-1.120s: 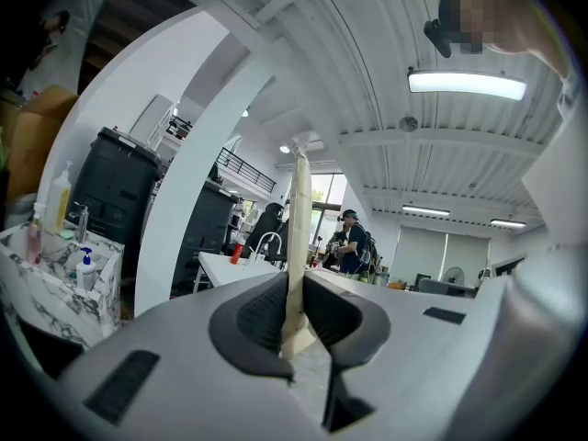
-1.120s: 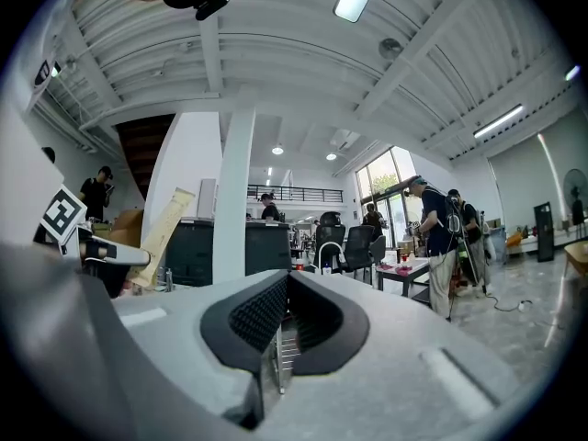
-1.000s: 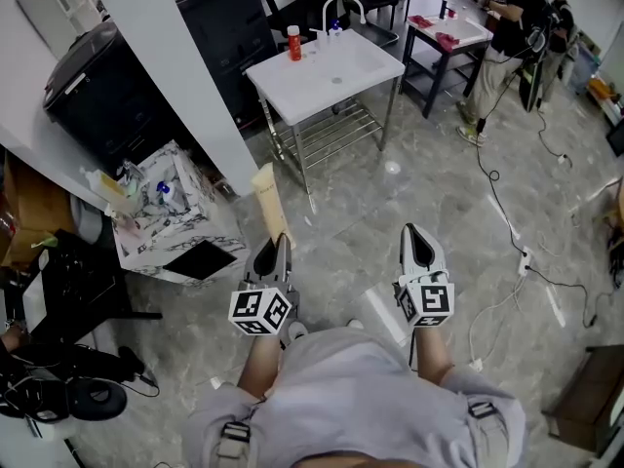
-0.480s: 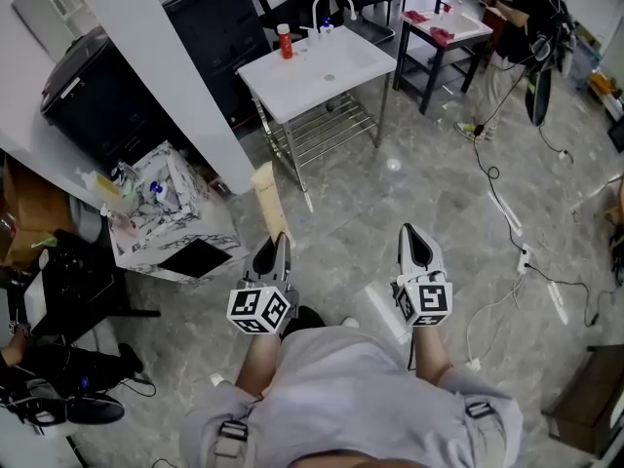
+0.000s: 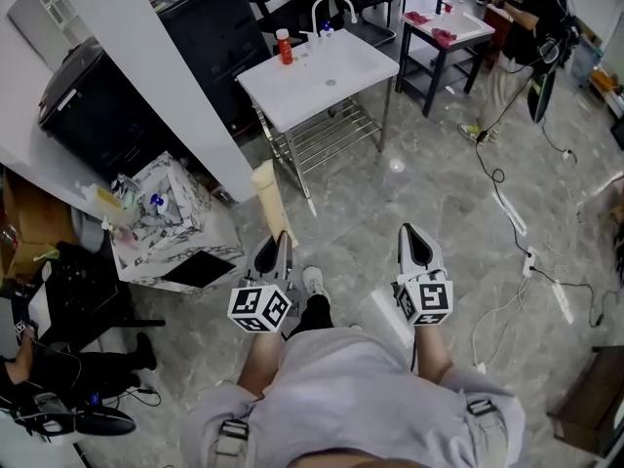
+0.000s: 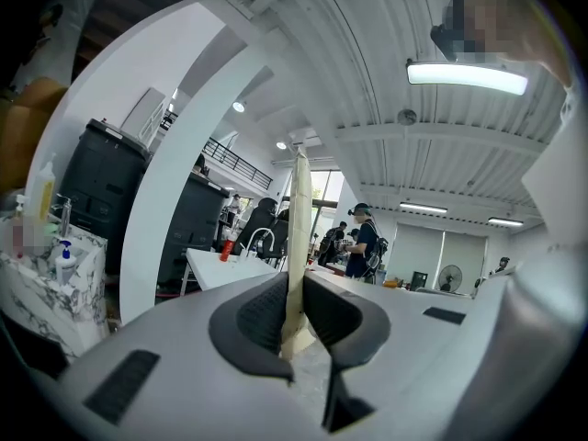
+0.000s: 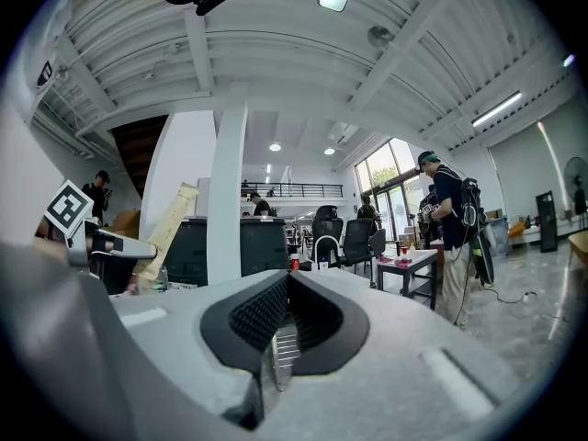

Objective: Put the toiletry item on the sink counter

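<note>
A long cream tube (image 5: 267, 199) is the toiletry item, and my left gripper (image 5: 281, 244) is shut on its lower end. It sticks up and forward from the jaws. In the left gripper view the tube (image 6: 299, 232) stands edge-on between the dark pads (image 6: 266, 312). My right gripper (image 5: 415, 236) is held level beside it, shut, with nothing in it (image 7: 287, 285). The white sink counter (image 5: 297, 84) with its curved faucet (image 5: 331, 6) stands well ahead across the floor. A red bottle (image 5: 284, 47) stands at its back edge.
A white pillar (image 5: 161, 81) and black cabinets (image 5: 102, 110) stand at the left, with a marble-patterned box (image 5: 171, 227) of bottles at the pillar's foot. A wire shelf (image 5: 327, 133) sits under the sink. At the back right are a black table (image 5: 444, 29) and a person (image 5: 531, 13). Cables (image 5: 507, 208) trail on the floor at the right.
The whole scene has slid toward me as I walk forward, and a shoe now shows between the grippers. Both grippers keep their pose, and the tube stays clamped.
</note>
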`<state>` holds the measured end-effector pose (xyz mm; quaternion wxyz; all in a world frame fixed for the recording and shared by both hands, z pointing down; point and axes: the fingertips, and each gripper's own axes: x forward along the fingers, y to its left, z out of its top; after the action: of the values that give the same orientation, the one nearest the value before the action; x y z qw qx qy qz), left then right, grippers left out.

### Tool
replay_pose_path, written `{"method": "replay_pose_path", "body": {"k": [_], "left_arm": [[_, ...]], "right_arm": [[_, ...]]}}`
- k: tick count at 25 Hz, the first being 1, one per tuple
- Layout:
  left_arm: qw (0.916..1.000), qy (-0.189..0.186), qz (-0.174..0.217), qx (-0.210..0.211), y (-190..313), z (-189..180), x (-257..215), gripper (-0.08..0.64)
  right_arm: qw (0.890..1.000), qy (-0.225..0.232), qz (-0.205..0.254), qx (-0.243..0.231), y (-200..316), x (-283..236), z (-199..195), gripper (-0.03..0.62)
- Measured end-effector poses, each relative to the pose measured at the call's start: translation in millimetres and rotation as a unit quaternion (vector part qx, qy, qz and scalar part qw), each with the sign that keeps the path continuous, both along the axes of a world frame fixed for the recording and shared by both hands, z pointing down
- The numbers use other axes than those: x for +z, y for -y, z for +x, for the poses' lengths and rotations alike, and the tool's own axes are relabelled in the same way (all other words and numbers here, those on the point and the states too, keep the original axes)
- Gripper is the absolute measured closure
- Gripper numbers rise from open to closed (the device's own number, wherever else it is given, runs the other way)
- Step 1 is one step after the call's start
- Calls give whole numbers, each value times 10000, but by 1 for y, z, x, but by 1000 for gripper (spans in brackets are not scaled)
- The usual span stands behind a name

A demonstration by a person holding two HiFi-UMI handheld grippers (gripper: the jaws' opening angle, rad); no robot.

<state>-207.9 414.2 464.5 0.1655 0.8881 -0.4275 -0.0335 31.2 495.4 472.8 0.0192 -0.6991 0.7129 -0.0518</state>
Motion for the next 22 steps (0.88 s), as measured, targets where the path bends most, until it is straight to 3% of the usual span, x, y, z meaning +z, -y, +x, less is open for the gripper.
{"method": "replay_pose_path", "body": {"k": [12, 22], "left_arm": [[9999, -70, 24, 152, 122, 7, 0, 514], [9998, -24, 58, 179, 222, -15, -9, 514]], "right_arm": [[9999, -120, -20, 47, 120, -4, 1, 588], [9999, -68, -103, 106, 218, -9, -19, 588]]}}
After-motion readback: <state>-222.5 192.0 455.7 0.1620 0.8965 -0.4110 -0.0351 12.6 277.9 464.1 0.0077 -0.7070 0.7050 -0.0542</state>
